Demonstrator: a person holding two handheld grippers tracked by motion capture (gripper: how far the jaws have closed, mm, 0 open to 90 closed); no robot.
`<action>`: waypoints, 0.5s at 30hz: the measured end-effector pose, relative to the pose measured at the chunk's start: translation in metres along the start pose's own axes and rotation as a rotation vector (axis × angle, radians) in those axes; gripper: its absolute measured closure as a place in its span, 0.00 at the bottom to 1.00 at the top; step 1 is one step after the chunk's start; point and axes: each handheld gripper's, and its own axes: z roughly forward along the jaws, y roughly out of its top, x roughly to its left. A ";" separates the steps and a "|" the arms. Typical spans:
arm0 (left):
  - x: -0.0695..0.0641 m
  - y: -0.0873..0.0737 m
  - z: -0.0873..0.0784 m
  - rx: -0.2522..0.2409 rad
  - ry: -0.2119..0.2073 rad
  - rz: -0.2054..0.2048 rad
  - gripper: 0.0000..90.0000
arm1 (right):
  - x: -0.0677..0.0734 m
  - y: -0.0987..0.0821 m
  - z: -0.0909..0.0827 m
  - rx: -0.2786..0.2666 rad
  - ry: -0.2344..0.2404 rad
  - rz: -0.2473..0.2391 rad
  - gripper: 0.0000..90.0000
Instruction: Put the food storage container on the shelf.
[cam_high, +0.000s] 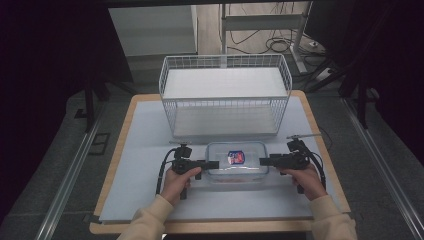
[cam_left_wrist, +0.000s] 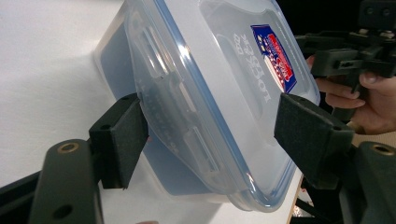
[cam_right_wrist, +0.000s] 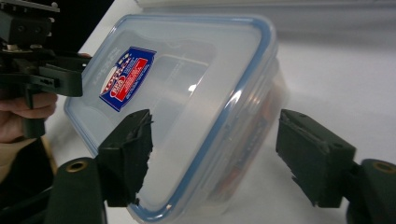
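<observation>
Container (cam_high: 236, 161) with blue-rimmed lid sits on table (cam_high: 140, 130), near side of wire basket (cam_high: 225, 95). Left gripper (cam_high: 214, 164) at its left end, right gripper (cam_high: 263, 161) at its right end. Both fingers spread, straddling the ends, nothing clamped.

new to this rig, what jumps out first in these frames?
The clear lidded container with a red-and-blue label sits at the table's near middle, with the left tongs and right tongs open at its two ends. Behind it stands a white wire basket, nothing visible inside. Orange contents show faintly through the container's wall in the right gripper view.
</observation>
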 end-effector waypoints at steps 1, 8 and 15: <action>0.000 0.000 0.000 0.000 0.000 0.000 0.30 | 0.000 0.000 0.000 0.000 0.000 0.000 0.32; 0.000 0.000 0.000 0.000 0.001 0.002 0.30 | -0.006 0.000 0.012 0.039 0.091 0.074 0.31; -0.003 -0.001 0.000 -0.003 0.010 0.018 0.30 | -0.008 -0.001 0.009 0.025 0.097 0.120 0.39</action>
